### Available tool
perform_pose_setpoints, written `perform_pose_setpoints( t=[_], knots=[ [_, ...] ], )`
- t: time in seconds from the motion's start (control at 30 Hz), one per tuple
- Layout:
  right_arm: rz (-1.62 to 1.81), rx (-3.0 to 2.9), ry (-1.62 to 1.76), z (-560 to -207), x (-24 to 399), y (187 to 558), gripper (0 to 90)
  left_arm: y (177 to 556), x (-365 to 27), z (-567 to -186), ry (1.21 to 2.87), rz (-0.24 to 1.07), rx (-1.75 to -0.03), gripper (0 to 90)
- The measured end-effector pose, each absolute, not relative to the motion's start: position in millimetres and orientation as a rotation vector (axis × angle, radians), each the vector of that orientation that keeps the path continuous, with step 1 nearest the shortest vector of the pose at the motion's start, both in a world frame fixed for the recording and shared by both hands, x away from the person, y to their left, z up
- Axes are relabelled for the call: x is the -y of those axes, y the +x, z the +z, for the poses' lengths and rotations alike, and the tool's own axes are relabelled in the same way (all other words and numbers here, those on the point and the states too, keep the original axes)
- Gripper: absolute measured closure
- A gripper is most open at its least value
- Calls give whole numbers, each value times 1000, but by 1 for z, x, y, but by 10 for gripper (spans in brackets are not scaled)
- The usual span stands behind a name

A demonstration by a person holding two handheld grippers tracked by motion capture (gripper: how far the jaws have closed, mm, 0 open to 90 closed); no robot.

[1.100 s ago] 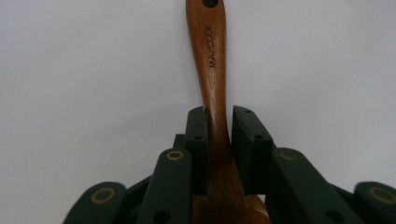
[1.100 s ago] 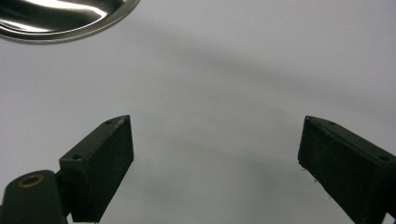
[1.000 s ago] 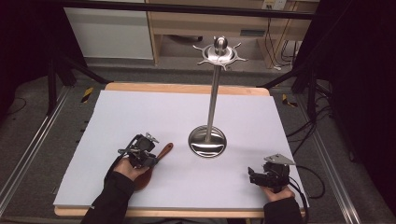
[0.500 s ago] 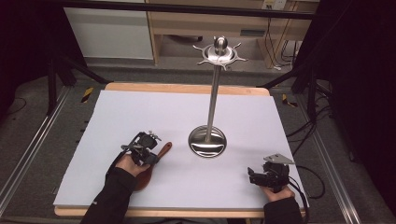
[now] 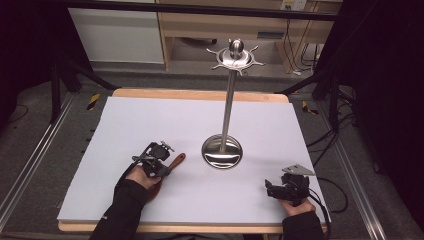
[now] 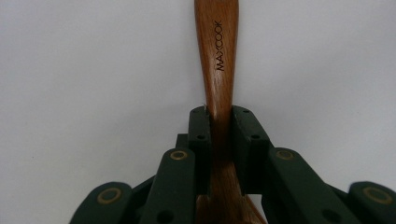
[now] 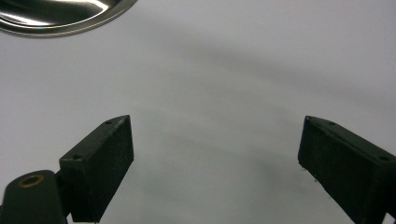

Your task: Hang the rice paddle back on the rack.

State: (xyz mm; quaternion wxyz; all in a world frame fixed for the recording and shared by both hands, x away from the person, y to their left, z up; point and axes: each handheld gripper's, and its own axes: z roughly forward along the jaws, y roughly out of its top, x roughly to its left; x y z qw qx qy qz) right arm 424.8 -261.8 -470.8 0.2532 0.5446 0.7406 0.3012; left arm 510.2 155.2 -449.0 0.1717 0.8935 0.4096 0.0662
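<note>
High view: the left gripper (image 5: 159, 159) sits low on the white table (image 5: 150, 120), clamped on a wooden utensil (image 5: 176, 161) lying left of the steel stand (image 5: 222, 151); the right gripper (image 5: 286, 189) rests near the front right corner, well apart.

Left gripper view: the jaws have just been closing and now pinch the narrow neck of the wooden utensil (image 6: 218, 70) from both sides, its handle running straight ahead over the table. Burned into the wood is "MAXCOOK". The grip looks centred — lift straight up, slowly, so the handle does not pivot.

Right gripper view: jaws spread wide, nothing between them; the stand's shiny base (image 7: 60, 16) sits at the upper left
</note>
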Motion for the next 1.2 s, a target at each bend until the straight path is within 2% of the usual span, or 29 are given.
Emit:
perform_pose_setpoints(
  t=[0.33,1.2],
  knots=[
    [818,-2017,1496,-472,262,426,108,516,-154,-447,2598,151,-1103,780],
    [818,-2022,1493,-472,263,426,109,514,-156,-447,2598,127,-1066,780]
  ],
)
